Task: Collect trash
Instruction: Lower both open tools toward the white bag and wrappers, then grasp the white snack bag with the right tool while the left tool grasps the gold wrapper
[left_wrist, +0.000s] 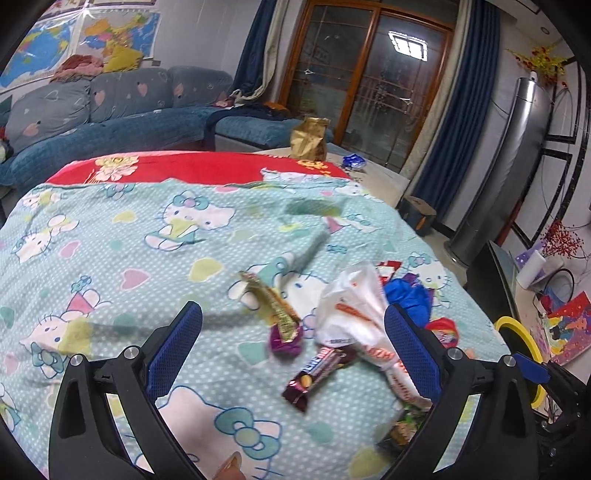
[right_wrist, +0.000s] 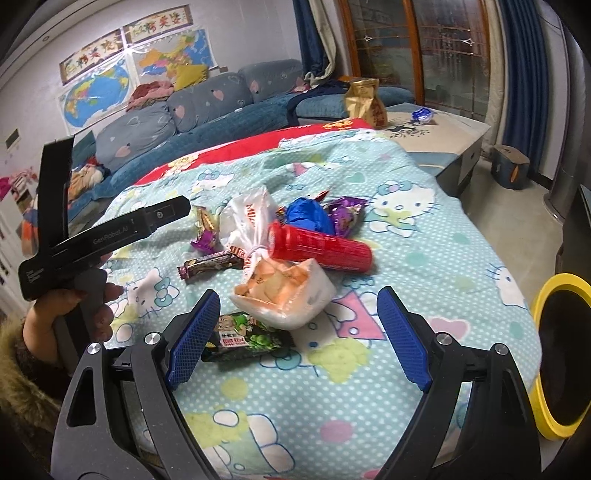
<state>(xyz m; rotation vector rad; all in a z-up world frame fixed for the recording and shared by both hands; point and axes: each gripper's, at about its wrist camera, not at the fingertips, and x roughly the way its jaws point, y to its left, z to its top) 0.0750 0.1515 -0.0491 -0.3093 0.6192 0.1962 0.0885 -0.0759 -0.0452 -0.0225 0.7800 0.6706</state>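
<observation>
Your left tool (left_wrist: 293, 347) is spread wide, nothing between its blue pads (left_wrist: 177, 354). In the left wrist view the trash pile sits lower centre to lower right of the frame on the Hello Kitty blanket (left_wrist: 110, 236): brown candy bar wrapper (left_wrist: 317, 376) and white plastic bag (left_wrist: 354, 314) lie between the fingers.

Your right tool (right_wrist: 299, 332) is also released, empty. In the right wrist view the bag of snacks (right_wrist: 284, 291) sits centre frame between the fingertips, with the green-and-black wrapper (right_wrist: 243, 338) just beside the left pad. The red tube (right_wrist: 319, 247) lies on its side above it, touching the knotted white bag (right_wrist: 247, 218). Blue wrapper (right_wrist: 308, 216) and purple wrapper (right_wrist: 345, 216) are behind the tube.

Yellow-rimmed bin (right_wrist: 561, 354) at right edge, beside the blanket.
</observation>
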